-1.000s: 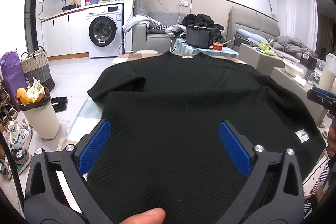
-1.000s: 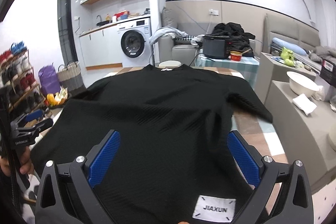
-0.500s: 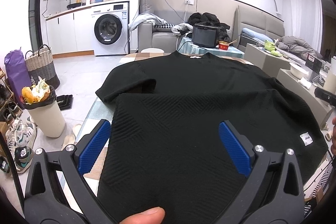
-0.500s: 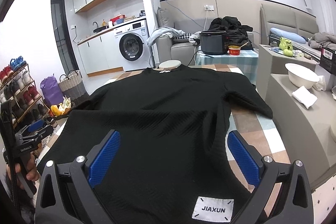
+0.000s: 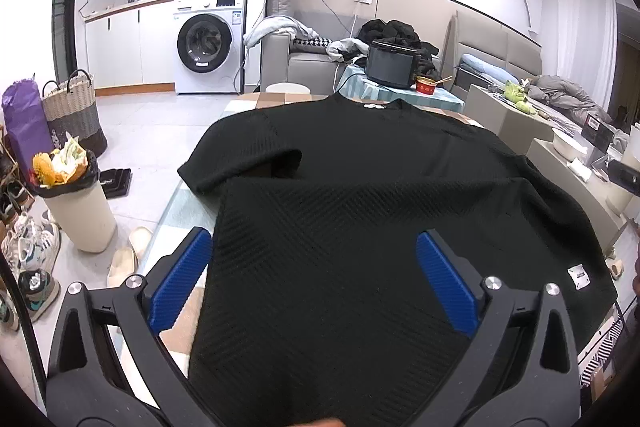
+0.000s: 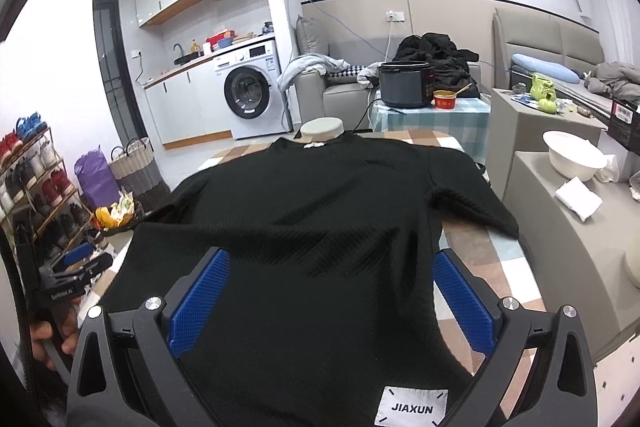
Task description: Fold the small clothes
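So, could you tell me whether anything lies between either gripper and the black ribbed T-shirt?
Nothing visible does: the black ribbed T-shirt already fills the gap between the open jaws of the left gripper and the right gripper.

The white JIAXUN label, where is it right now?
On the black shirt's hem, the label sits low in the right wrist view, between the right gripper's open fingers.

Since a second ago you've lifted the black shirt (image 5: 360,227) by its hem — its near edge now shows more checked table (image 5: 188,311) at 7 o'clock under your left gripper (image 5: 316,275). In the right wrist view your left gripper (image 6: 76,267) has risen toward 9 o'clock — and the shirt's body ripples more.
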`<state>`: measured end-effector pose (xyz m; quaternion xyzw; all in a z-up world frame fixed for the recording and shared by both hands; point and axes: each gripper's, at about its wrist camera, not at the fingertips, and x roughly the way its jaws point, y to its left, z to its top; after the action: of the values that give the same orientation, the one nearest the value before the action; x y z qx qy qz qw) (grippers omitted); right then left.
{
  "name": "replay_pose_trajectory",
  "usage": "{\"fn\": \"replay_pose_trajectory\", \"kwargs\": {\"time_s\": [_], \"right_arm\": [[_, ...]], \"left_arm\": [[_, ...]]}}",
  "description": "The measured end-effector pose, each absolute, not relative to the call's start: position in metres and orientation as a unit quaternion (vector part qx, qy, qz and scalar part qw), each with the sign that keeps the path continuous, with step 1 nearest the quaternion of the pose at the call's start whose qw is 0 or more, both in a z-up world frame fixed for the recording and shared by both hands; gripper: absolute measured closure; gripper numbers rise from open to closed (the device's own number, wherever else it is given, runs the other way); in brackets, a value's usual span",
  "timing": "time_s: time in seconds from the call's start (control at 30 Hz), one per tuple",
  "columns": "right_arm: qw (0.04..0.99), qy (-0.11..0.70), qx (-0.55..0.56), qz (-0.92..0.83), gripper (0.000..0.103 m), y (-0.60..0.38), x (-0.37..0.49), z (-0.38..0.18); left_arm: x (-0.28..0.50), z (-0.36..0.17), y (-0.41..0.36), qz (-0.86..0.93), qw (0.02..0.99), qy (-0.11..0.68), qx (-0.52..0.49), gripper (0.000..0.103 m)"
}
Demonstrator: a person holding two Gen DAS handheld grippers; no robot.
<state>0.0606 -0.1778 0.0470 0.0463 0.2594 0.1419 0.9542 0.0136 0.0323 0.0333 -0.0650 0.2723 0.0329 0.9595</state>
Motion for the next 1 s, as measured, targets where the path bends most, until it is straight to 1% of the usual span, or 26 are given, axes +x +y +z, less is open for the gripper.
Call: {"fn": "replay_pose_trajectory", "kwargs": {"time_s": [0.23,0.3,0.37,0.47,0.57,0.6,0.73,0.8,0.83,1.0], "right_arm": [[0.951,0.272,0.084,0.118,0.0,-0.187,0.078,0.062],[0.949,0.277,0.096,0.117,0.0,-0.189,0.086,0.063],[0.947,0.282,0.107,0.111,0.0,-0.192,0.095,0.063],[0.943,0.289,0.126,0.103,0.0,-0.198,0.108,0.062],[0.935,0.298,0.163,0.098,0.001,-0.211,0.124,0.06],[0.931,0.303,0.181,0.096,0.001,-0.218,0.13,0.058],[0.915,0.321,0.231,0.083,0.007,-0.237,0.152,0.048],[0.906,0.327,0.257,0.082,0.01,-0.248,0.163,0.041],[0.902,0.332,0.265,0.075,0.013,-0.253,0.168,0.038],[0.897,0.341,0.279,0.036,0.013,-0.27,0.193,0.029]], "left_arm": [[0.028,0.047,0.047,0.042,0.959,0.27,-0.072,0.007],[0.035,0.051,0.053,0.043,0.959,0.269,-0.08,0.014],[0.044,0.055,0.06,0.042,0.958,0.271,-0.087,0.018],[0.06,0.06,0.066,0.037,0.957,0.273,-0.09,0.021],[0.075,0.064,0.071,0.036,0.957,0.275,-0.088,0.023],[0.08,0.064,0.072,0.037,0.957,0.276,-0.087,0.025],[0.098,0.065,0.08,0.043,0.954,0.284,-0.089,0.027],[0.107,0.064,0.083,0.043,0.952,0.289,-0.092,0.031],[0.113,0.064,0.084,0.044,0.952,0.29,-0.092,0.031],[0.141,0.062,0.085,0.049,0.95,0.296,-0.087,0.032]]}}
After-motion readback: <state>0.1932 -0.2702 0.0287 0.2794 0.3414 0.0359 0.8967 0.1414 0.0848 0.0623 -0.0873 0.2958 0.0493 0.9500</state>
